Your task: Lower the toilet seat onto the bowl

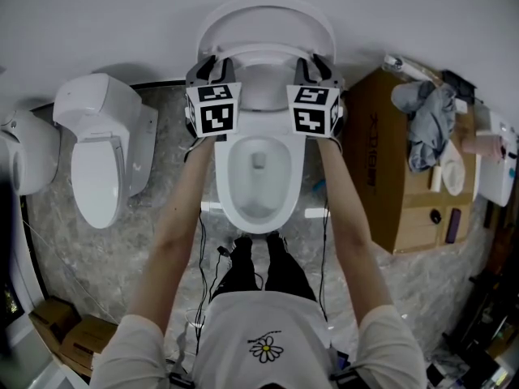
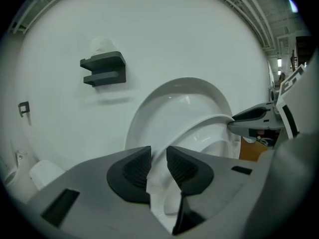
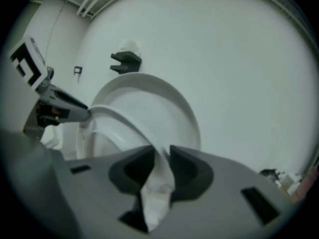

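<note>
Two grippers reach over the bowl (image 1: pixel 224 186). The left gripper (image 2: pixel 158 158) and right gripper (image 3: pixel 160 158) each have their fingers clamped on opposite side edges of the toilet seat (image 3: pixel 122 119), which sits tilted above the rim, before the upright lid (image 1: pixel 268 14).

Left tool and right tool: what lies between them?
The toilet seat spans from the left tool to the right tool, each shut on its rim; both gripper views show this.
</note>
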The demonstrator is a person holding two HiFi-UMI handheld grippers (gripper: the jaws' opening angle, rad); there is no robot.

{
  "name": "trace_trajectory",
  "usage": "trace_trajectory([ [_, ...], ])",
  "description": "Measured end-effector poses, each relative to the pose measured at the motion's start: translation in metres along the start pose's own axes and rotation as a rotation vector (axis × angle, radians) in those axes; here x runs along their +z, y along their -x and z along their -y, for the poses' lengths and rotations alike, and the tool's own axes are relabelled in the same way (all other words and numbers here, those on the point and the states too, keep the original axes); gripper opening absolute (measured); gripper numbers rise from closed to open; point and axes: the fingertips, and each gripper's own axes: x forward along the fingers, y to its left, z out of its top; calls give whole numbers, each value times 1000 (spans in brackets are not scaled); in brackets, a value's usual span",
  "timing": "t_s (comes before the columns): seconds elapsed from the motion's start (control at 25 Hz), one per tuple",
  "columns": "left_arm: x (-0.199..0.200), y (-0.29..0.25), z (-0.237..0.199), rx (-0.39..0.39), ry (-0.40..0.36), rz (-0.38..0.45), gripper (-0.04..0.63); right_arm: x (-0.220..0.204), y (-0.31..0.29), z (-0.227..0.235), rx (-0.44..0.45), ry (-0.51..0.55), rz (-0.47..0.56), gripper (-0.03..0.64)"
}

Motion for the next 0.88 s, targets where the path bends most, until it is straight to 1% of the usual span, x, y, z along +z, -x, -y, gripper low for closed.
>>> trace_trajectory([
  [0.08, 1, 1, 0, -1, -12, 6, 114, 1, 1, 1, -24, 27, 9, 106],
  [0.16, 2, 3, 1, 4, -42, 17, 106, 1, 3, 2, -51, 55, 16, 96],
  [0.24, -1, 8, 3, 13, -75, 17, 93, -2, 7, 1, -60, 68, 14, 92],
  [0.28, -3, 10, 3, 16, -81, 15, 91, -4, 9, -1, -61, 72, 12, 91],
  [0.4, -5, 15, 3, 10, -57, 13, 91, -5, 14, -3, -66, 81, 18, 89],
  [0.6, -9, 33, 7, -5, -50, 23, 92, -9, 32, -5, -86, 83, 36, 88],
  [0.72, -11, 48, 10, -41, -18, 32, 102, -13, 46, -9, -93, 85, 41, 89],
  [0.88, -20, 68, 14, -64, -16, 46, 104, -20, 65, -15, -96, 85, 42, 89],
])
